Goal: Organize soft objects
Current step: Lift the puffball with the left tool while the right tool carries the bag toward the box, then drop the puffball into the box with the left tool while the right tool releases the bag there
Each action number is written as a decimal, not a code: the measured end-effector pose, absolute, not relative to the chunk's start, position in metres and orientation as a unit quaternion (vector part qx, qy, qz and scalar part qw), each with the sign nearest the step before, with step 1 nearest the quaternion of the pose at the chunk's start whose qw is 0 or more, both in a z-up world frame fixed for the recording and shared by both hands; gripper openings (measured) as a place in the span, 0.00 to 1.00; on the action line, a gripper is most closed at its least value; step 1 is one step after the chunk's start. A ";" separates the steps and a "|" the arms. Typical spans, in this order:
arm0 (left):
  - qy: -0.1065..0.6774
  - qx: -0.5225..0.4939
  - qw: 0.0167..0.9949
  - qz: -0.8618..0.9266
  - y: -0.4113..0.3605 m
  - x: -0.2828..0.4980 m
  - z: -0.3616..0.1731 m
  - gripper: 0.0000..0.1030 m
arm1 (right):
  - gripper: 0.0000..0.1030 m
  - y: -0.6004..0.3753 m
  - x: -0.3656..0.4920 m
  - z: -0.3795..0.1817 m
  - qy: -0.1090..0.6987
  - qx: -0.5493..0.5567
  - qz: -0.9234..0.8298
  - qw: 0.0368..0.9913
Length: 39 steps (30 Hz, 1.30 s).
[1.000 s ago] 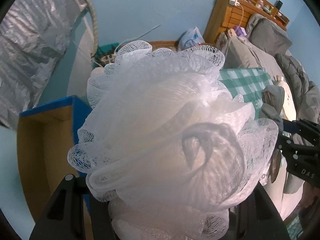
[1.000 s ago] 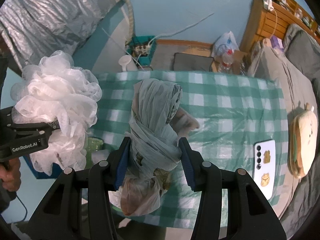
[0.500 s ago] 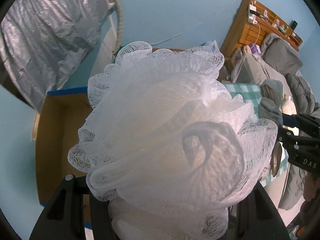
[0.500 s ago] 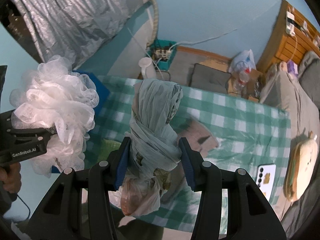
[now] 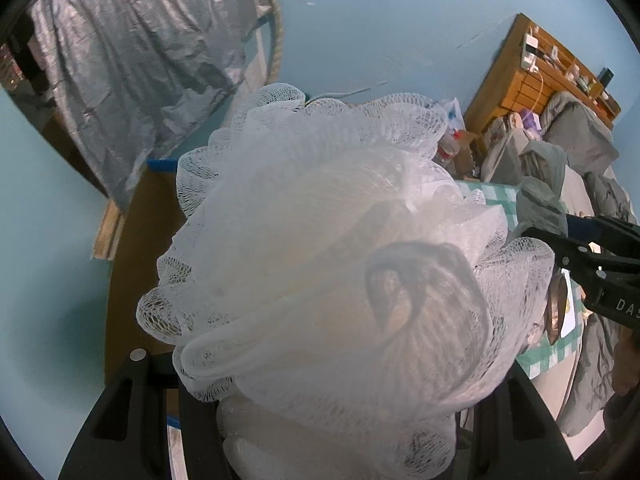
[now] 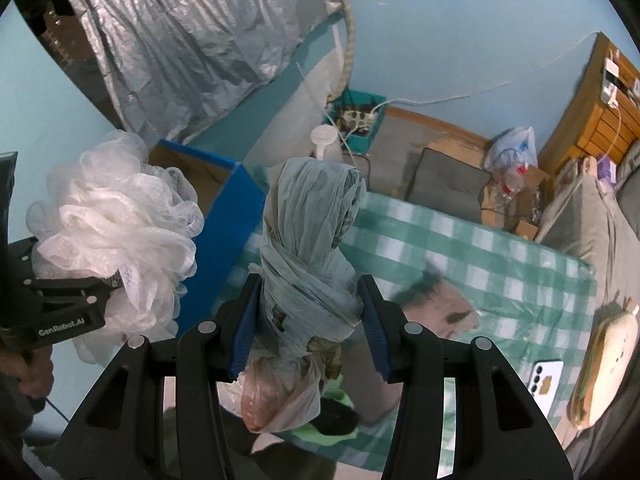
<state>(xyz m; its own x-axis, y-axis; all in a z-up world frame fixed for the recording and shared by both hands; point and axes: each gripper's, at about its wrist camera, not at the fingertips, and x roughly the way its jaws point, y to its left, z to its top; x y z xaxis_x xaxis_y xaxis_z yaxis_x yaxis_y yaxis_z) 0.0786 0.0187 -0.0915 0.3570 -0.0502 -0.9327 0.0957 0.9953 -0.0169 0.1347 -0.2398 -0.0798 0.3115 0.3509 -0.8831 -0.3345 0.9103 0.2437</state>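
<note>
Left gripper point(image 6: 108, 280) clamps the white mesh bath pouf point(image 6: 116, 224); right gripper point(image 6: 308, 300) pinches the knotted plastic bag bundle point(image 6: 308, 248) squarely between its blue pads point(image 6: 244, 320).

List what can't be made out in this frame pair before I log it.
- Left wrist view: the white mesh bath pouf fills the frame, hiding the left gripper's fingertips and most of the cardboard box.
- Right wrist view: the knotted plastic bag bundle covers the table behind it; its contents are unclear.
- Right wrist view: box interior is partly hidden by the pouf.
- Headboard shelf items: too small.
</note>
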 end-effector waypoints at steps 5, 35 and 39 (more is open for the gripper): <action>0.564 0.015 0.825 -0.033 0.045 0.075 -0.091 0.56 | 0.47 -0.208 0.141 -0.077 0.548 0.001 0.227 0.805; 0.606 -0.021 0.795 0.016 0.162 0.074 -0.149 0.56 | 0.47 -0.048 0.161 -0.113 0.583 -0.047 0.288 0.758; 0.613 -0.021 0.790 0.015 0.164 0.073 -0.156 0.57 | 0.47 -0.037 0.165 -0.120 0.589 -0.051 0.284 0.755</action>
<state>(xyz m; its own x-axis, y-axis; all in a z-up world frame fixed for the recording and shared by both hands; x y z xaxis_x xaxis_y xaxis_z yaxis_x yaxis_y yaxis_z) 0.0733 0.1643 -0.1561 0.2476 -0.0013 -0.9688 -0.0496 0.9987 -0.0140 0.1645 -0.0366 -0.1204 0.1445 0.3674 -0.9188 -0.4886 0.8339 0.2566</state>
